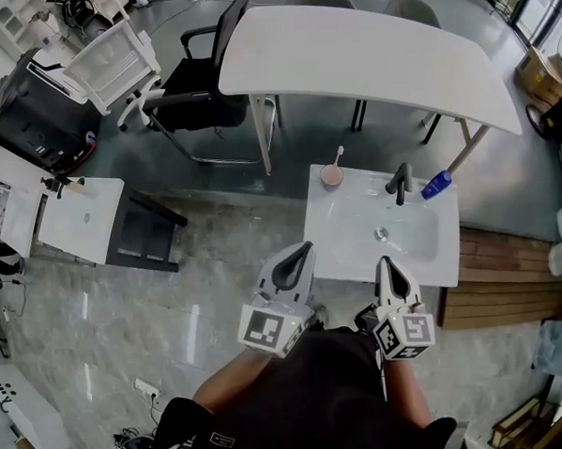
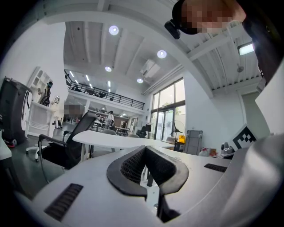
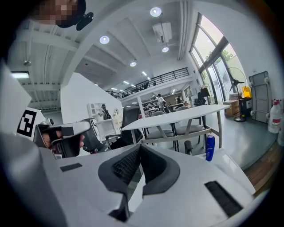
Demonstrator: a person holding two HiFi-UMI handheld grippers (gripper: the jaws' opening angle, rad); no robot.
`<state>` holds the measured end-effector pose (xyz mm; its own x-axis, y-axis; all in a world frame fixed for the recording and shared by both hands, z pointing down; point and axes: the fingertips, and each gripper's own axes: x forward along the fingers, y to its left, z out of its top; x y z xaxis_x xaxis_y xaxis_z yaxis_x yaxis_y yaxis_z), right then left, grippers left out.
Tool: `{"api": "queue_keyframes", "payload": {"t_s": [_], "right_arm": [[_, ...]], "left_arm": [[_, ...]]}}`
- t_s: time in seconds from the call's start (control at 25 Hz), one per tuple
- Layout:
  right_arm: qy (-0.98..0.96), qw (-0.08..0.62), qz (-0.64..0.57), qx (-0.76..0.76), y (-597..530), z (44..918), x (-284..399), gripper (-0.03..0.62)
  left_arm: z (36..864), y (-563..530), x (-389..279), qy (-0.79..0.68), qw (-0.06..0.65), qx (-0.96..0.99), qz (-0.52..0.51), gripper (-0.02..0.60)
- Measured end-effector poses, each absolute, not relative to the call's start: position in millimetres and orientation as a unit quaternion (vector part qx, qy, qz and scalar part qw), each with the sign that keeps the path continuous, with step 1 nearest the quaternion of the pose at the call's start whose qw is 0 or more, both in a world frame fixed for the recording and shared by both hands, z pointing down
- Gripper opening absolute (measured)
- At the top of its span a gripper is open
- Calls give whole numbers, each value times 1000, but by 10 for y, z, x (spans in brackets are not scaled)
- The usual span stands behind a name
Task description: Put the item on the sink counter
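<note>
Black rubber jaws are pressing together, empty, on the left gripper [image 1: 300,257] and right gripper [image 1: 388,268]. Ahead, the sink counter [image 1: 325,237] is carrying a blue bottle [image 1: 436,184] at its back right corner; probably light, stiff, slick plastic, it is inviting a grip across its middle.

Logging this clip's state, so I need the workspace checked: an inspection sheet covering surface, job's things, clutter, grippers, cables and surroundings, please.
Surface: white sink counter, basin bare, black faucet at the back.
Job's things: pink cup holding a toothbrush at the back left; blue bottle upright at the back right. Which one is the item, cannot tell.
Clutter: nothing seen.
Grippers: left gripper and right gripper both shut, empty, near the counter's front edge.
Cables: power strip on the floor; nothing seen at the counter.
Surroundings: white table, black chair, wooden boards.
</note>
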<state>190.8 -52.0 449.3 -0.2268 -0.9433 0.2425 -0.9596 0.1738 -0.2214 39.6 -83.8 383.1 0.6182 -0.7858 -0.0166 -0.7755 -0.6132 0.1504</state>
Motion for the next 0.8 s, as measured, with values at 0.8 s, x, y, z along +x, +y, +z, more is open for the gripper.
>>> {"api": "queue_keyframes", "payload": {"t_s": [0.8], "right_arm": [[-762,20,151,629,-560,4372,1488,9]], "left_arm": [[3840,-929,70,-419,66,905,-45,15]]}}
